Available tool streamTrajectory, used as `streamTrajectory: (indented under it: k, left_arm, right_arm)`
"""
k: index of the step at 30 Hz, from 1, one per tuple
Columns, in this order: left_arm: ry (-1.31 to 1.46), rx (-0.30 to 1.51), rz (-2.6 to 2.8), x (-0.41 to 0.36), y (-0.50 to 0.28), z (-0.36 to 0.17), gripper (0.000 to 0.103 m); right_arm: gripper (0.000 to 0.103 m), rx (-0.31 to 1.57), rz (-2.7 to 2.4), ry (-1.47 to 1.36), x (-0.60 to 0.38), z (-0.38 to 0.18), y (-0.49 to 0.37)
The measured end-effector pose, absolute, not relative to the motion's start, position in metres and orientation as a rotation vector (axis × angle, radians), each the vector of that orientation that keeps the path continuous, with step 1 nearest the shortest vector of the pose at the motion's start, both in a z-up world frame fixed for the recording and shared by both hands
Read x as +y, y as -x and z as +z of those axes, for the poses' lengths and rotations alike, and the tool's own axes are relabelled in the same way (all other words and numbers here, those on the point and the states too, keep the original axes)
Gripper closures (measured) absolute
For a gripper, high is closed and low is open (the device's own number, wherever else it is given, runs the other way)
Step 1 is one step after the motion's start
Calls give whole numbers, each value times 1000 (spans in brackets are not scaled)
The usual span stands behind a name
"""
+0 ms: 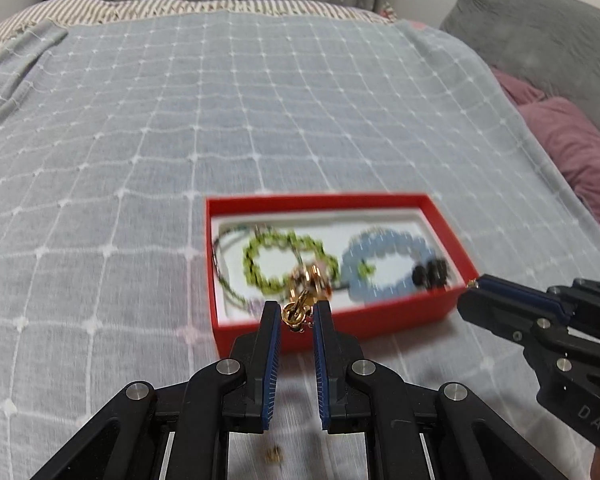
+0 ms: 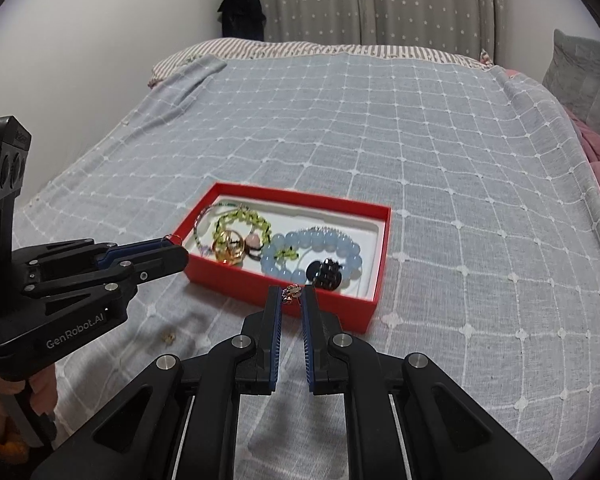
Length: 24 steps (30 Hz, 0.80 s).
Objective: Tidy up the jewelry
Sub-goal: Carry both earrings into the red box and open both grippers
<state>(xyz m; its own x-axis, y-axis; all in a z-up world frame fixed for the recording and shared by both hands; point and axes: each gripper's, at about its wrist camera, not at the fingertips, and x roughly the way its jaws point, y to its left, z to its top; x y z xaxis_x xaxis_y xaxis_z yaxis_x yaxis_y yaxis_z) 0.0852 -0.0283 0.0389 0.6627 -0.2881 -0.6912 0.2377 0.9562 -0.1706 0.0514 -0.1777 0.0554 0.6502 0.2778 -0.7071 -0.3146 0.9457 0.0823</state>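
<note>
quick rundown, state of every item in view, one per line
red box: lid off, lying on the bedspread
blue bead bracelet: inside the box, right part
green bead bracelet: inside the box, left part
gold ring piece: inside the box
left gripper: shut on a gold clasp piece
right gripper: shut on a small chain piece
small gold bit: loose on the bedspread

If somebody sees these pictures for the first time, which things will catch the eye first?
The red box on the grey checked bedspread, filled with a green bead bracelet, a pale blue bead bracelet and a gold ring piece. Just in front of it, each hand-held gripper, left and right, pinches a small gold trinket.
</note>
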Motion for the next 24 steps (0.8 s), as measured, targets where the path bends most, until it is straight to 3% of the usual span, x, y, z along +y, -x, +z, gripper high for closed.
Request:
streamTrajectory:
  k: [24]
  left_arm:
    - [68,822,-232,-28,-131,12,91]
  right_arm:
    - [93,797,279,62,-176,38,-104]
